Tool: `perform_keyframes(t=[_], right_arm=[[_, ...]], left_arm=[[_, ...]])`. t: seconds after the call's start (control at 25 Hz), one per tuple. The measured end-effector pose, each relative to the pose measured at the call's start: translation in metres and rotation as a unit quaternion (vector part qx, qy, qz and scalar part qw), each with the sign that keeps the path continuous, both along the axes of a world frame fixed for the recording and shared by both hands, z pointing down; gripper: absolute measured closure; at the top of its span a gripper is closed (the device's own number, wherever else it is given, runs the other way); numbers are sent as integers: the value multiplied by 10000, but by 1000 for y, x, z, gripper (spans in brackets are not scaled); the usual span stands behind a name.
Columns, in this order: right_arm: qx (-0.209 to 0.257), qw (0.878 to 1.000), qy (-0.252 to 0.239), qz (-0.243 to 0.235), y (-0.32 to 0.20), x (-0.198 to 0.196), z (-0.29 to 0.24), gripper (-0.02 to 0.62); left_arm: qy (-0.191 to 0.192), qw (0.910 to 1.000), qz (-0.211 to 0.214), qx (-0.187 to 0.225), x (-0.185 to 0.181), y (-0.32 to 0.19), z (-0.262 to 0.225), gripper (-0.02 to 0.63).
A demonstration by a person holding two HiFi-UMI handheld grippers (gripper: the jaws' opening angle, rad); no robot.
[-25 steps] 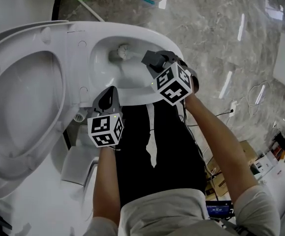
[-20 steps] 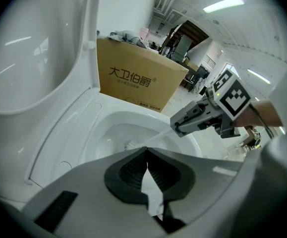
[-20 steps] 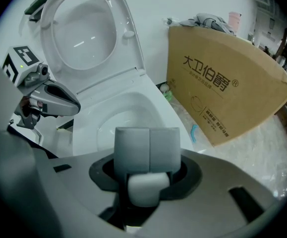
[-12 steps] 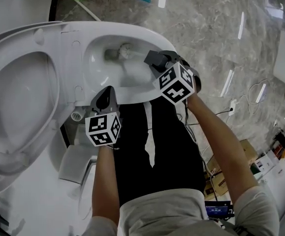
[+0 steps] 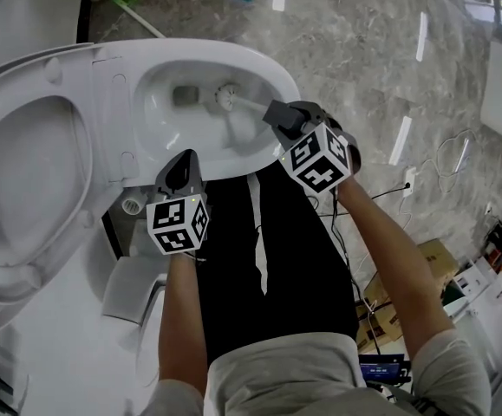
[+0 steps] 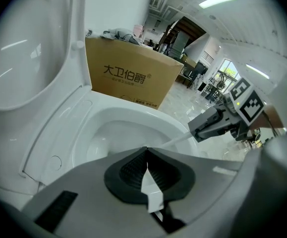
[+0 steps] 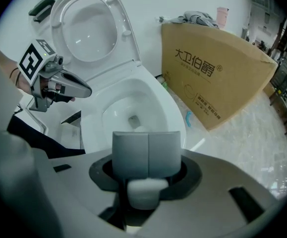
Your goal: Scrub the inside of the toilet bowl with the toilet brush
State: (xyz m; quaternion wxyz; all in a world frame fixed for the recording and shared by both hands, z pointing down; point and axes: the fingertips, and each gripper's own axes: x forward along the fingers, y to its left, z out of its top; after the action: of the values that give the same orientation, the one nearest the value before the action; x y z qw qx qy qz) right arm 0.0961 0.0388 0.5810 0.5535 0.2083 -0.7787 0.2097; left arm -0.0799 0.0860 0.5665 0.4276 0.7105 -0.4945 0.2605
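Right jaws: the right gripper [image 5: 278, 115] is clamping both jaws on the white handle of the toilet brush [image 5: 226, 99].
Left jaws: the left gripper [image 5: 181, 168] is hanging closed and empty over the near rim.
Brush: its head is sitting low inside the toilet bowl [image 5: 272, 69], beside the drain [image 5: 184, 95], ahead of the right jaws.
Progress: scrubbing is seemingly under way; how much wall is left cannot be told.

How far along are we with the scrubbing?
Done: seat is up and the right gripper is shut on the brush. In hand: the brush head sits low in the bowl, near the drain. Still to do: I can't tell how much wall is scrubbed; the left gripper is shut, empty.
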Motion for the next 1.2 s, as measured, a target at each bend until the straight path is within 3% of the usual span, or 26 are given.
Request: perform_keyframes(t=[0.32,0.52,0.96,1.2], right_arm=[[-150,9988,214,-410,43,18,1,448],[-292,9975,181,-612,70,8,2,448],[-230,9928,-147,-1168,78,-82,6,448],[-108,9929,-231,-1165,61,-130,10,448]], left_arm=[[5,9999,-160,-20,13,17,-3,595],[52,9997,-250,-46,12,29,-4,595],[22,9991,-420,29,-22,29,-6,595],[53,9992,-390,34,-42,25,-9,595]])
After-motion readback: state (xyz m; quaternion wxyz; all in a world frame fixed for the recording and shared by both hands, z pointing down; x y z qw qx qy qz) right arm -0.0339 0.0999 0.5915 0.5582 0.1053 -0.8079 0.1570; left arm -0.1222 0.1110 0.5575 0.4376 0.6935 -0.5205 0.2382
